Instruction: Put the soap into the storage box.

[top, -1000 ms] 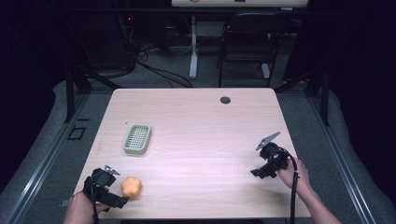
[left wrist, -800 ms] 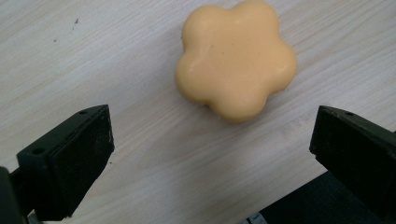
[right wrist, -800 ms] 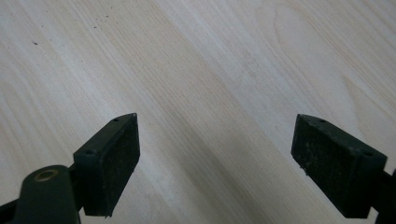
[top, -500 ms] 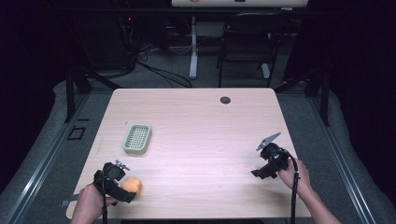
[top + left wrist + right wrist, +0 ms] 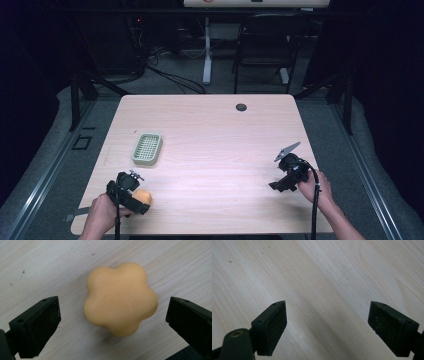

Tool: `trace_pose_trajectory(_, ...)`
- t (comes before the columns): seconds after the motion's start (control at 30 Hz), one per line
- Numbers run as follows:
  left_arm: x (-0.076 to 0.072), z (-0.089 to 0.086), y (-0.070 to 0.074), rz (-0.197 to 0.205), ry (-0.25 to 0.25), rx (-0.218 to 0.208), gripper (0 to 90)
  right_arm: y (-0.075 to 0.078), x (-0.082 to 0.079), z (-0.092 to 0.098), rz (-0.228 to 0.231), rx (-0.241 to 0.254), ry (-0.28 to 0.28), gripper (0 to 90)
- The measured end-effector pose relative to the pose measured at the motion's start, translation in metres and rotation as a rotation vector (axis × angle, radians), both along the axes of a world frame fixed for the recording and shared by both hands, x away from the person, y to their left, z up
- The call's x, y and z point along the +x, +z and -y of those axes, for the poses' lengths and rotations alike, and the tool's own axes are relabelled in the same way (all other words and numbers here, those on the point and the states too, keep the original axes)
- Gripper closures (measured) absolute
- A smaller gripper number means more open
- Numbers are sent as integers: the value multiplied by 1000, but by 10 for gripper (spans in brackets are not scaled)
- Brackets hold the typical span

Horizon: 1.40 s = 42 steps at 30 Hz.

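Lay flat on the wooden table (image 5: 215,135), near the front left corner: a yellow-orange soap (image 5: 120,298) shaped like a flower with round petals. Looked smooth, with a few tiny marks on top. Cast a soft shadow on the wood just below.

Sat between the two black jaws of the left gripper (image 5: 112,322), one jaw on each side. Spread wide, those jaws, with bare wood showing between each one and the soap. Not touching the soap on either side. Seen from the high view as a small orange lump (image 5: 143,196) just beside the left gripper (image 5: 129,192), with a hand (image 5: 102,216) around the gripper from below.

Stood a bit farther back on the table, apart from the soap: a pale green soap dish (image 5: 147,148) with ribs inside. Nothing in the dish.

Well apart, over at the right side of the table: the right gripper (image 5: 287,177), held by the other hand (image 5: 314,187), with a cable trailing toward the front edge. Wide apart too, the jaws of the right gripper (image 5: 327,327), with bare wood grain between. Gripped nothing.

Far back near the rear edge: a small dark round hole (image 5: 241,107). Behind the table, a dark chair (image 5: 265,45) on a grey floor.
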State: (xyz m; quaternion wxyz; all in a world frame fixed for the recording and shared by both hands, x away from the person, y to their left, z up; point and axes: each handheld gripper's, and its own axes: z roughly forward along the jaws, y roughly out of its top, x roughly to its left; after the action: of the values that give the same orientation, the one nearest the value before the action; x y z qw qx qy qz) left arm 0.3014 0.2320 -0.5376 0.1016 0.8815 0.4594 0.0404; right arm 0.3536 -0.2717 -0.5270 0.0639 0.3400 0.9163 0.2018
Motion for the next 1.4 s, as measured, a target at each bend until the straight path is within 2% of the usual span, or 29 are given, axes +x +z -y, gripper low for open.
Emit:
trace_pose_trajectory(0.23,6,6,-2,-18,-14,10,19,0,0,0,2,-3,0,152)
trace_pose_trajectory(0.47,8,7,-3,-32,-22,10,148,-1,0,0,1,5,-4,152)
trace_pose_trajectory(0.73,11,7,-6,-47,-26,6,163,-1,0,0,-1,7,-5,152)
trace_pose_trajectory(1.1,12,6,-9,-76,-33,-3,244,-1,0,0,-1,3,-2,152)
trace_pose_trajectory(1.17,12,5,-9,-81,-29,-15,249,0,0,0,0,-3,1,152)
trace_pose_trajectory(1.4,12,6,-9,-81,-36,-1,256,-1,0,0,0,0,-1,153)
